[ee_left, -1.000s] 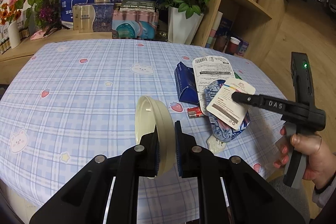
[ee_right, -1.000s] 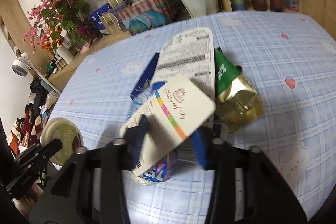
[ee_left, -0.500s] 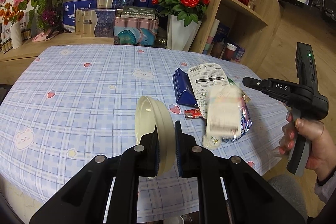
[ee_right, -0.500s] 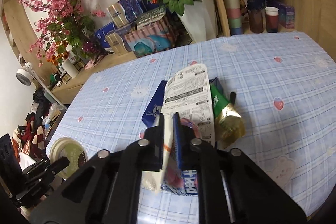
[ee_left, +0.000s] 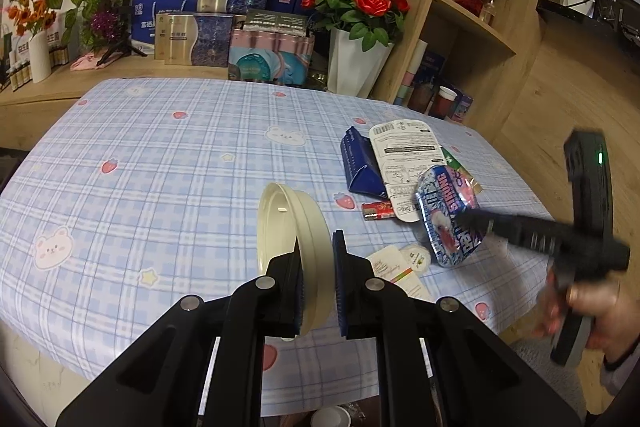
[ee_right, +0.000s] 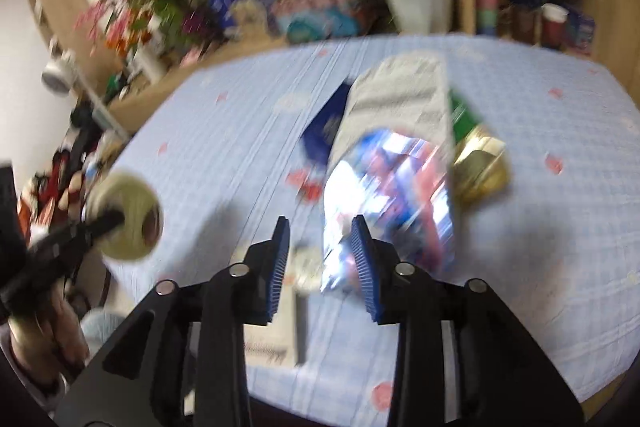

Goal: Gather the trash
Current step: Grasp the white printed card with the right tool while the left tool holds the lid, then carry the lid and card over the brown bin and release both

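Two tongs, one lid held, rest of the trash on the counter

Left tongs (ee_left: 316, 267) are clamped nearly closed on the cream plastic lid (ee_left: 294, 247), held on edge above the counter's (ee_left: 160, 167) near edge. Right tongs (ee_right: 320, 263) are opening with nothing gripped; the blue foil wrapper (ee_right: 396, 195) lies just ahead of them, its near end about level with the pads, though that view is too blurry to tell if they touch it. Trash pile sits toward the counter's right edge: wrapper, white printed label (ee_left: 408, 155), dark blue box (ee_left: 360, 167), small red packet (ee_left: 376, 209), plus a white card (ee_left: 396, 275) close to the near edge. No bin in view. Only the right wrist view shows the gold bag (ee_right: 480, 163); only the left one gets everything sharp.
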`<state>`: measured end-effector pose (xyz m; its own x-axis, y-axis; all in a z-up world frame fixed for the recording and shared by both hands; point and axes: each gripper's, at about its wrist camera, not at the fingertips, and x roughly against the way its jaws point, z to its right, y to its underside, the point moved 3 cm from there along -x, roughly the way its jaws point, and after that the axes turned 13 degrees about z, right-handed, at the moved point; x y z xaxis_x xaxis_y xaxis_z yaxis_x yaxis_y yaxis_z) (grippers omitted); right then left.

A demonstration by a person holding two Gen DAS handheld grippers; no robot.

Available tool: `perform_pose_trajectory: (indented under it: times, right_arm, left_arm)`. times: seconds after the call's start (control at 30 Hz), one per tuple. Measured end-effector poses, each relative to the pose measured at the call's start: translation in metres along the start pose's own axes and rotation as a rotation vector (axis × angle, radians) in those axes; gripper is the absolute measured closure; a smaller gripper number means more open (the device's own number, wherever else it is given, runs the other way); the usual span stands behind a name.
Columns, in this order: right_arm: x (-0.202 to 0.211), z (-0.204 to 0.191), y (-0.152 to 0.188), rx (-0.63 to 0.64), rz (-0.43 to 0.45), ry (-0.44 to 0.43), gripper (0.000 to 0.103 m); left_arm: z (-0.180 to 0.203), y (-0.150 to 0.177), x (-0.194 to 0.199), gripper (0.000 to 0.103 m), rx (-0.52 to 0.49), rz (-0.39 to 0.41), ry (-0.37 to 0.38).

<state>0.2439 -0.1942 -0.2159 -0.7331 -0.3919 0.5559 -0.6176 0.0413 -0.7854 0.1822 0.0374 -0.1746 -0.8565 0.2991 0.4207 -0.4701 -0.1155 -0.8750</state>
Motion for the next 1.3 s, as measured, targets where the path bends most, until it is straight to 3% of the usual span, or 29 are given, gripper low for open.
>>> perform_pose_trajectory:
  times: [0.07,0.13,0.23,0.43,0.5,0.6,0.73,1.3]
  right_arm:
    - [-0.005,-0.015,0.019,0.029,-0.039,-0.016,0.035]
    - [-0.011,-0.032,0.037,0.064,-0.069,-0.028,0.024]
    - [-0.022,-0.049,0.056,0.090,-0.119,-0.019,0.018]
    - [-0.043,-0.056,0.070,0.060,-0.174,0.037,0.018]
    - [-0.044,-0.057,0.070,0.064,-0.165,0.046,0.021]
    - [-0.046,-0.063,0.070,0.108,-0.174,0.073,0.033]
    - [-0.043,-0.067,0.071,0.115,-0.184,0.058,0.036]
    - [0.064,-0.062,0.059,0.117,-0.010,0.030,0.036]
  left_arm:
    - [-0.006,0.004,0.005,0.091,0.008,0.000,-0.008]
    - [-0.013,0.008,0.011,0.091,0.022,-0.001,-0.019]
    - [-0.021,0.015,0.017,0.091,0.039,-0.008,-0.032]
    - [-0.031,0.022,0.031,0.091,0.050,-0.007,-0.051]
    - [-0.033,0.022,0.036,0.091,0.051,-0.003,-0.054]
    - [-0.034,0.022,0.045,0.091,0.057,0.006,-0.056]
    - [-0.033,0.022,0.058,0.091,0.062,0.019,-0.055]
    - [0.002,0.015,0.112,0.091,0.033,0.068,-0.027]
